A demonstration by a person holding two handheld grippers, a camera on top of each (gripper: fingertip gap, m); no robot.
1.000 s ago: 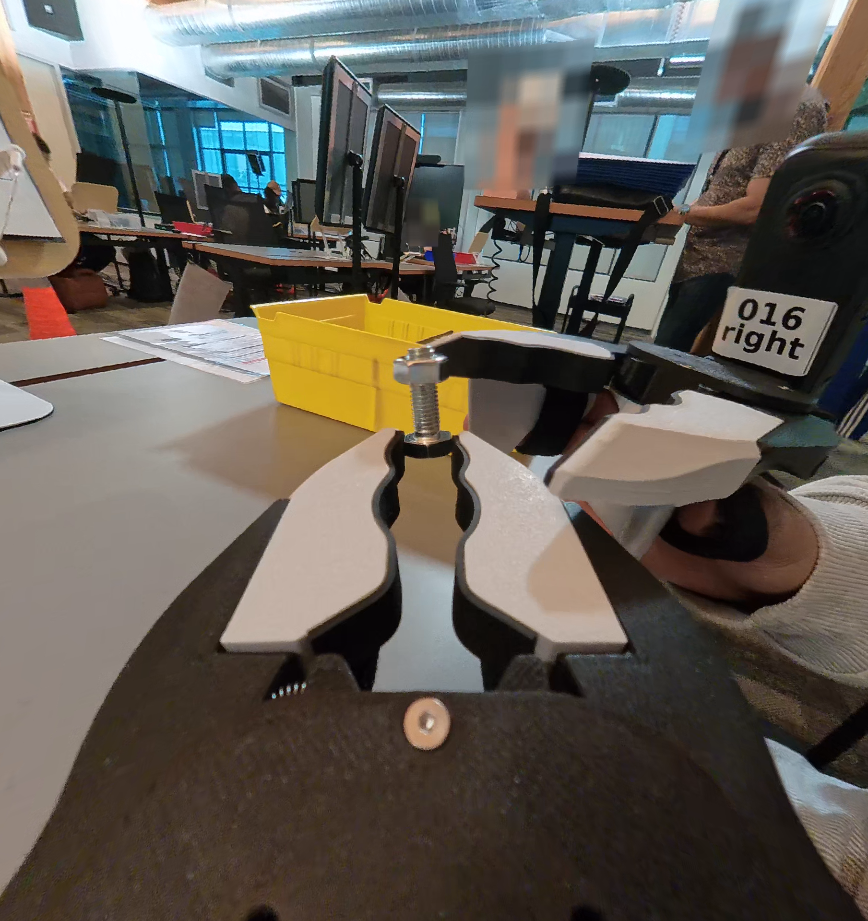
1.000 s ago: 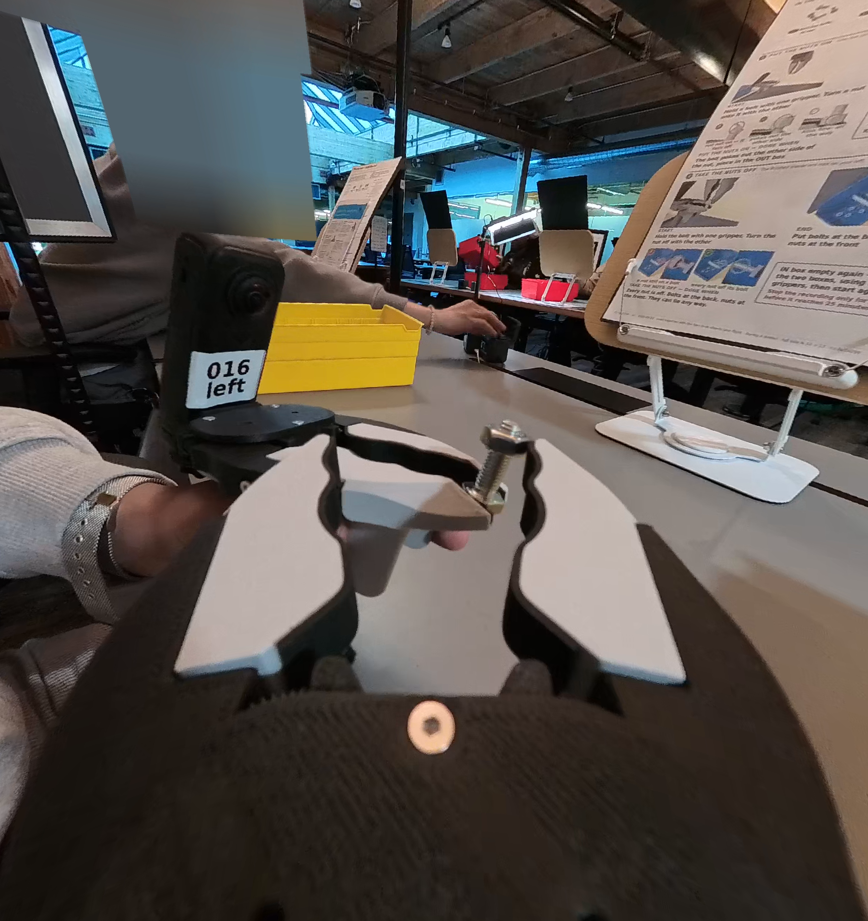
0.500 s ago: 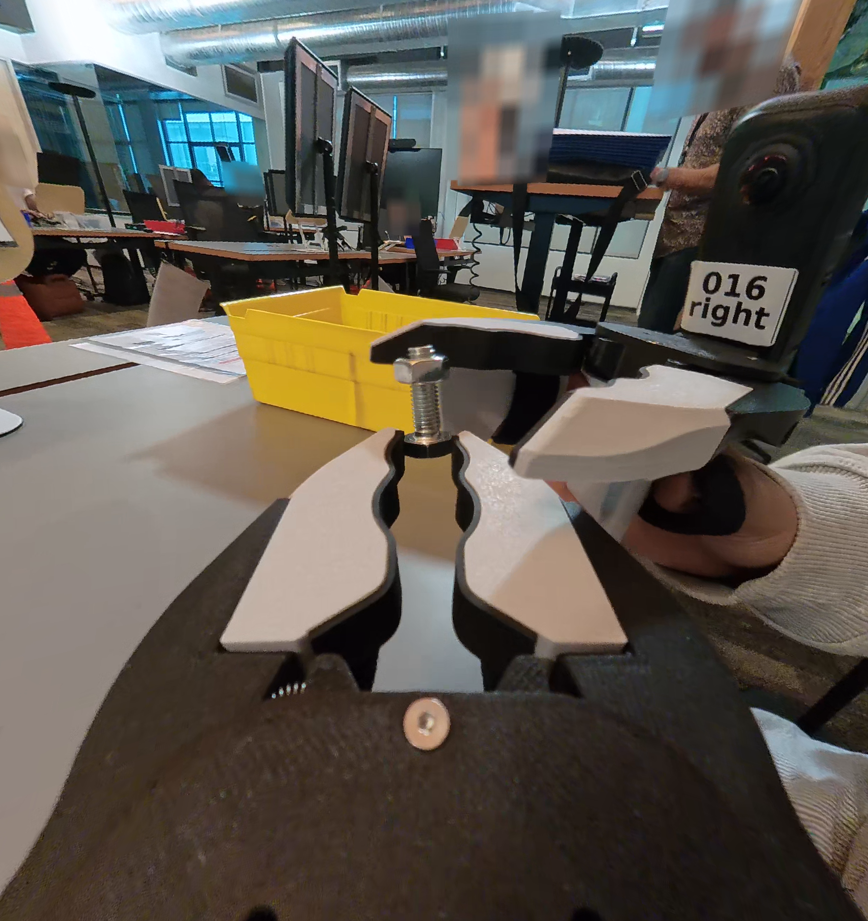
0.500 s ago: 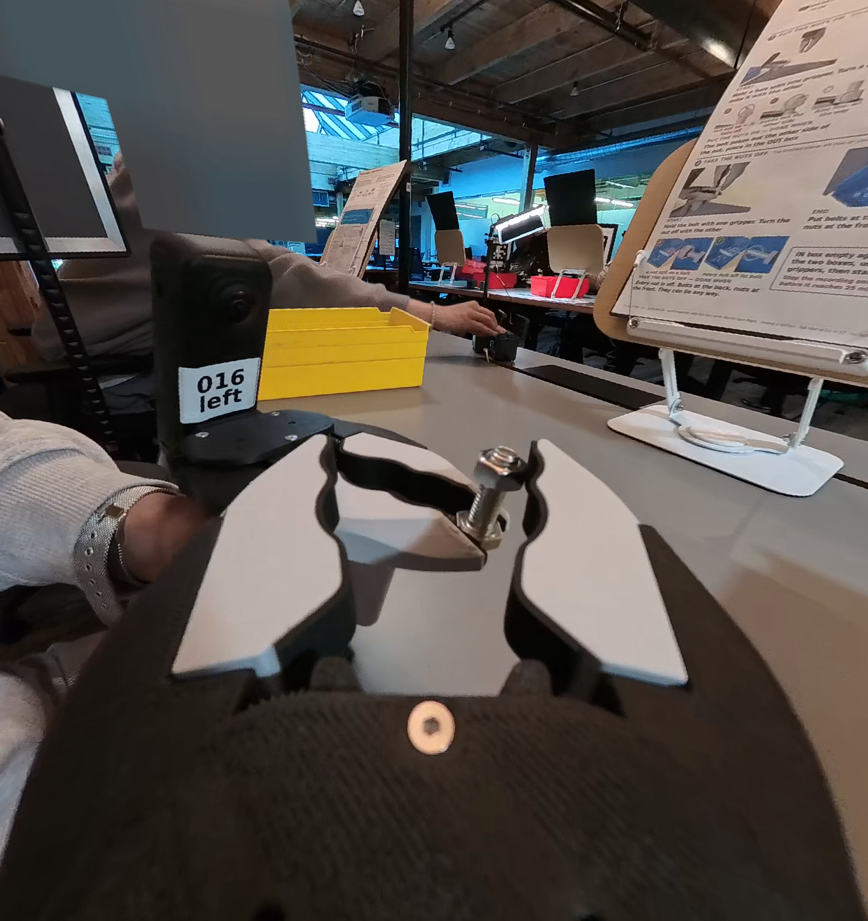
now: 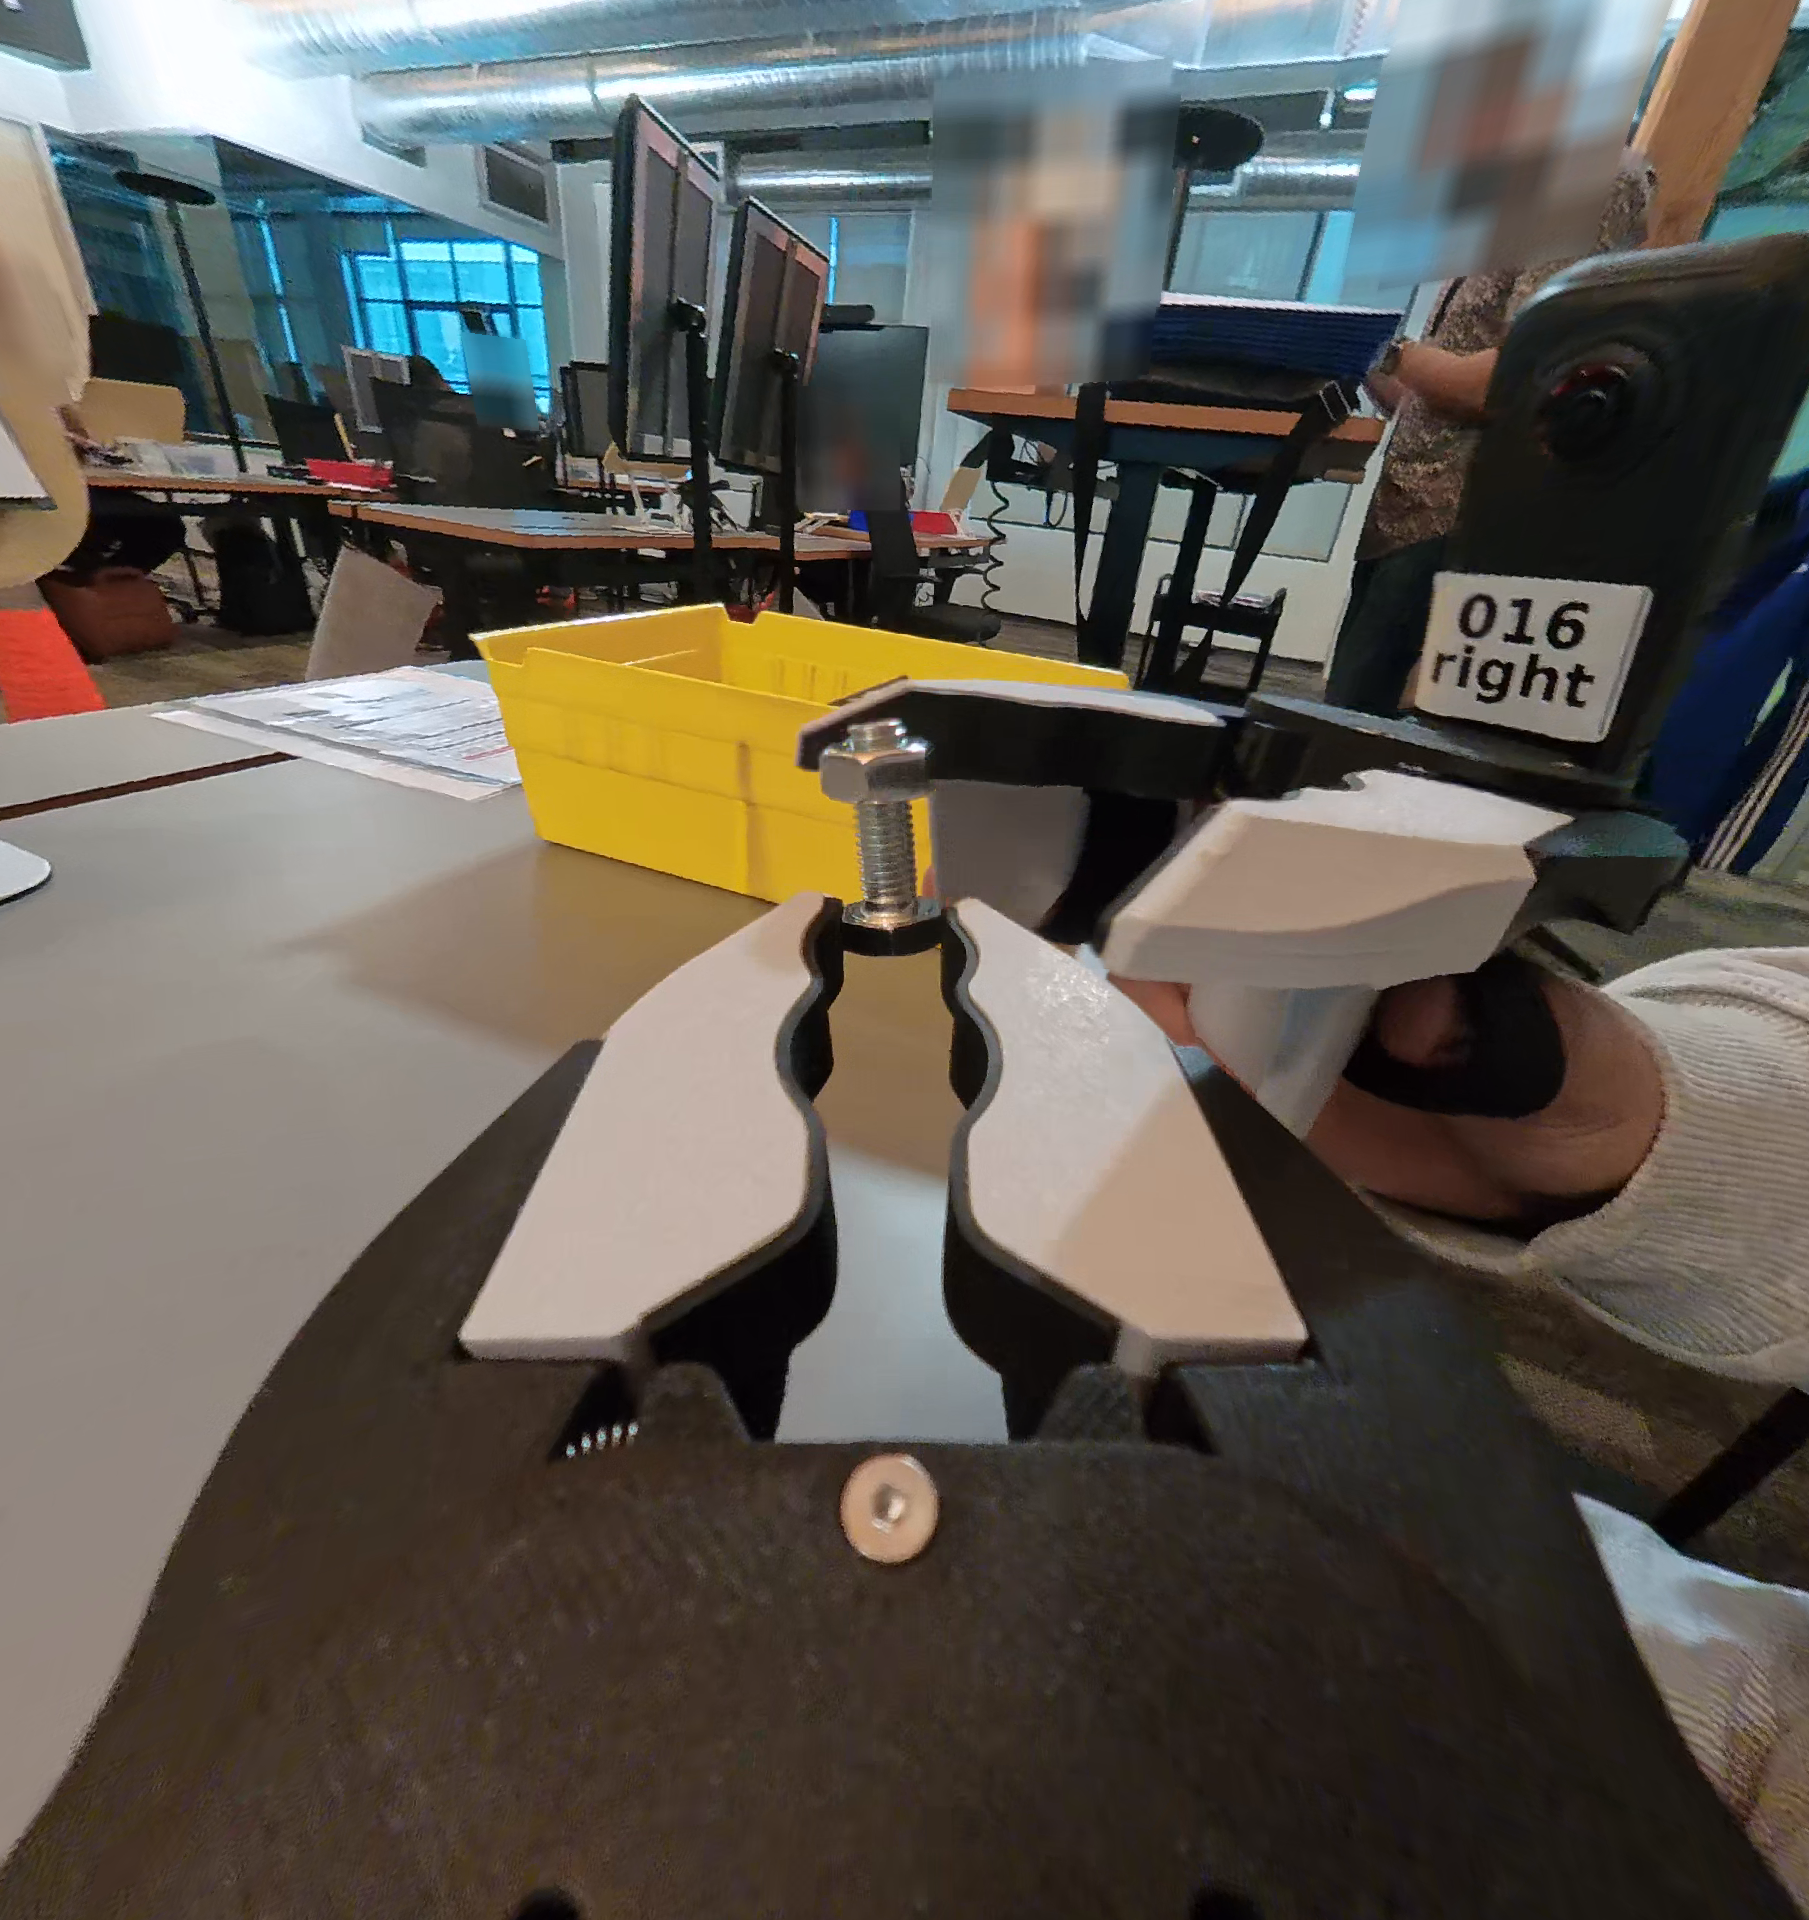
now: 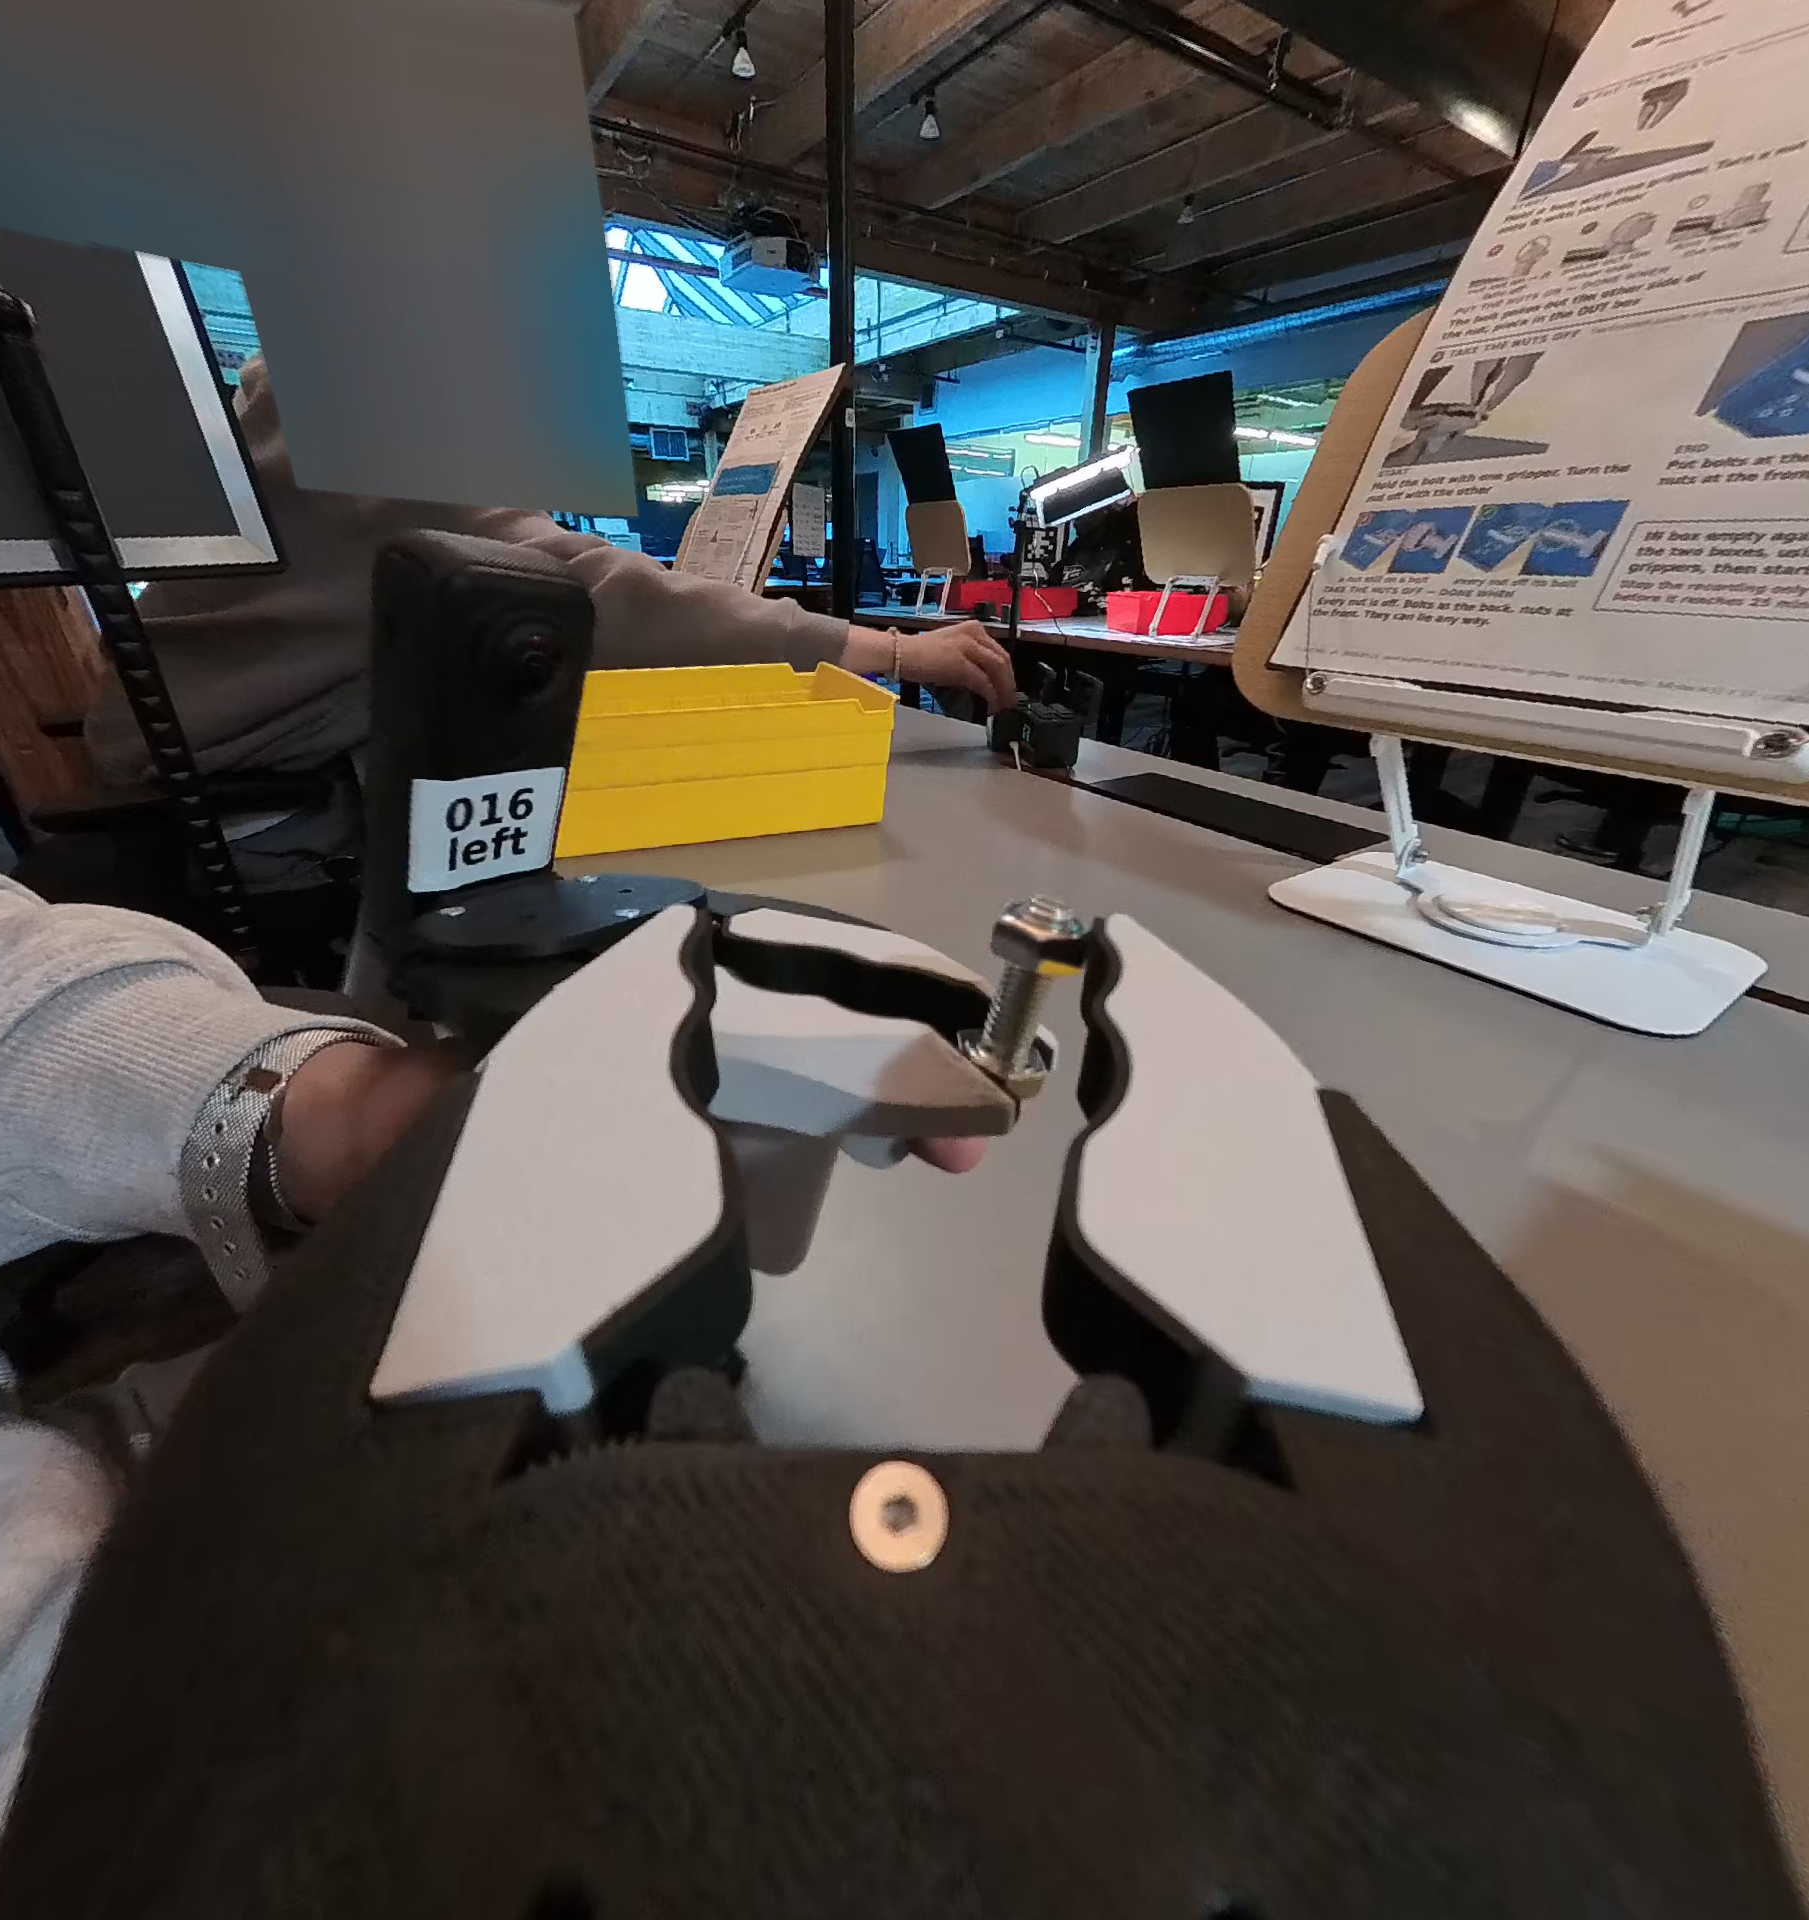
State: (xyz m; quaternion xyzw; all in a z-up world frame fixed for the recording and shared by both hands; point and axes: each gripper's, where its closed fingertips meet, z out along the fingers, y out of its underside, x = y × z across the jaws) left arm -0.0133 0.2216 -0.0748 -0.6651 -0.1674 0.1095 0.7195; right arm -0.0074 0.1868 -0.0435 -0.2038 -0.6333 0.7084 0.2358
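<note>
A silver bolt (image 5: 884, 831) stands upright, with a hex nut (image 5: 872, 767) at its top end. My left gripper (image 5: 887, 925) is shut on the bolt's lower end, above the grey table (image 5: 256, 1039). My right gripper (image 5: 983, 831) comes in from the right at the height of the nut. In the right wrist view my right gripper (image 6: 900, 925) is open. The bolt (image 6: 1025, 997) stands between its fingers, with the nut close against the right finger (image 6: 1191, 1091). The left gripper (image 6: 1009, 1075) reaches in from the left there.
A yellow bin (image 5: 671, 769) sits on the table behind the bolt, and also shows in the right wrist view (image 6: 723, 758). A white stand with an instruction sheet (image 6: 1502, 914) stands at the right. Papers (image 5: 360, 717) lie at the back left. A person's hand (image 6: 941, 655) reaches onto the far table. The grippers are tip to tip, or close to it.
The right gripper has slid further in, so its far finger now reaches past the nut. It stays open. The left gripper still holds the bolt upright.
</note>
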